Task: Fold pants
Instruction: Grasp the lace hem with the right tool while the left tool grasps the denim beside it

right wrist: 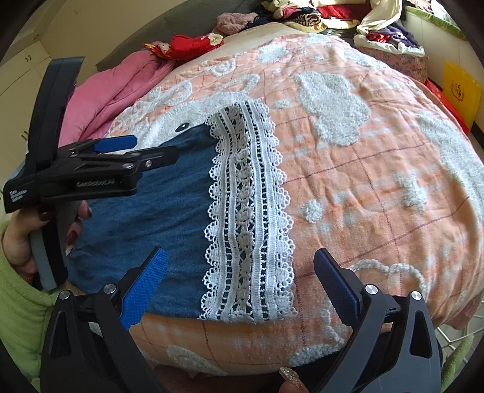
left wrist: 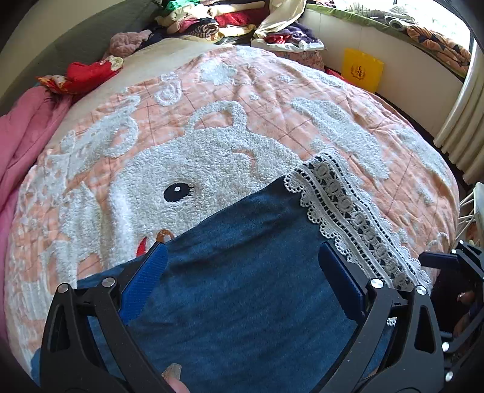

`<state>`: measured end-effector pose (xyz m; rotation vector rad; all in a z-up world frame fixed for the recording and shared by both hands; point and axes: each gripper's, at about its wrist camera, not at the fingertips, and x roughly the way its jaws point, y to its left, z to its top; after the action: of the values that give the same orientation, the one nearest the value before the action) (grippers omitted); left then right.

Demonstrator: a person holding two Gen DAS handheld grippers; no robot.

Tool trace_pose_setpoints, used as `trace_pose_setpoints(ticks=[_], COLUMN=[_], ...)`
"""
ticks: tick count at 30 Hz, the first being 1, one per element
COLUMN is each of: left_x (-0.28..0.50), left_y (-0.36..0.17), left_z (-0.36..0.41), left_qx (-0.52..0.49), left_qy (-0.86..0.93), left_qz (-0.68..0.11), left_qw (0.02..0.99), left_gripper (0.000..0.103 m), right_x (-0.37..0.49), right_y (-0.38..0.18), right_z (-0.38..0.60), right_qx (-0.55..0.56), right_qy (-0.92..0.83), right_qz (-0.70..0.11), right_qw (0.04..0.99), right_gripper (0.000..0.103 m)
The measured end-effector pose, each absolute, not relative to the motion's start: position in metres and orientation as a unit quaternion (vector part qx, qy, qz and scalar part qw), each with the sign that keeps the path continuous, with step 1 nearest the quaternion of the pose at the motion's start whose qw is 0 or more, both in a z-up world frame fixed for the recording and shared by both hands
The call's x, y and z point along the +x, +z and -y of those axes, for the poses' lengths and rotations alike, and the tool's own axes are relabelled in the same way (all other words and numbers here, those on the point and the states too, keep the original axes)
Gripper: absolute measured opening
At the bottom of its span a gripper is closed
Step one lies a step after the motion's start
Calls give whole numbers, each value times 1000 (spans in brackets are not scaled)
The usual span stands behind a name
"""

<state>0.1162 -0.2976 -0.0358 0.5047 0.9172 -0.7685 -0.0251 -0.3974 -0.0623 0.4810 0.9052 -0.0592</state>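
Note:
Blue denim pants (left wrist: 242, 287) with a wide white lace hem (left wrist: 348, 211) lie flat on a peach quilt with a white bunny pattern (left wrist: 211, 151). My left gripper (left wrist: 242, 246) hovers over the denim, open, with nothing between its blue pads. The right wrist view shows the pants (right wrist: 151, 196) at left, with the lace hem (right wrist: 251, 211) running toward me. My right gripper (right wrist: 240, 254) stands open just above the near end of the lace, holding nothing. The left gripper (right wrist: 127, 154) appears from the side over the denim, held by a hand (right wrist: 18, 235) in a green sleeve.
A pink blanket (left wrist: 27, 136) and a red cloth (left wrist: 87, 72) lie at the bed's left. Piled clothes (left wrist: 217, 21) fill the far end. A yellow bag (left wrist: 361, 69) leans on the wall at right, near a curtain (left wrist: 462, 121). The quilt's near edge (right wrist: 242, 347) drops away.

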Motion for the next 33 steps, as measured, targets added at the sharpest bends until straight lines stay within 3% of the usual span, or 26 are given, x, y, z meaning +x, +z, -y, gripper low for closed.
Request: trace_pose_setpoints(ticks=[7, 10, 17, 19, 22, 23, 25, 33], left_x=[130, 133, 139, 141, 143, 143, 141, 140], left_y=[-54, -58, -63, -64, -63, -62, -59, -69], left_z=[312, 317, 328, 330, 334, 335, 338, 347], left_qx=[235, 234, 229, 224, 209, 200, 188, 190], left_qy=[-362, -368, -386, -393, -406, -414, -427, -435], left_qz=[-444, -447, -445, -447, -452, -455, -456, -455], left_qw=[785, 781, 775, 772, 766, 763, 758, 753], left_gripper=[94, 94, 94, 93, 81, 74, 68, 69], right_x=[-23, -22, -17, -16, -18, -18, -19, -15], right_y=[-68, -68, -74, -74, -74, -74, -76, -81], right_z=[398, 397, 400, 401, 404, 406, 410, 411], right_qx=[252, 258, 267, 267, 271, 275, 284, 297], right_qy=[-5, 8, 6, 5, 4, 5, 7, 21], right_qz=[-426, -422, -419, -418, -414, -412, -408, -398], right_qw=[869, 869, 868, 868, 869, 869, 868, 868], right_gripper=[96, 90, 87, 80, 66, 65, 63, 62])
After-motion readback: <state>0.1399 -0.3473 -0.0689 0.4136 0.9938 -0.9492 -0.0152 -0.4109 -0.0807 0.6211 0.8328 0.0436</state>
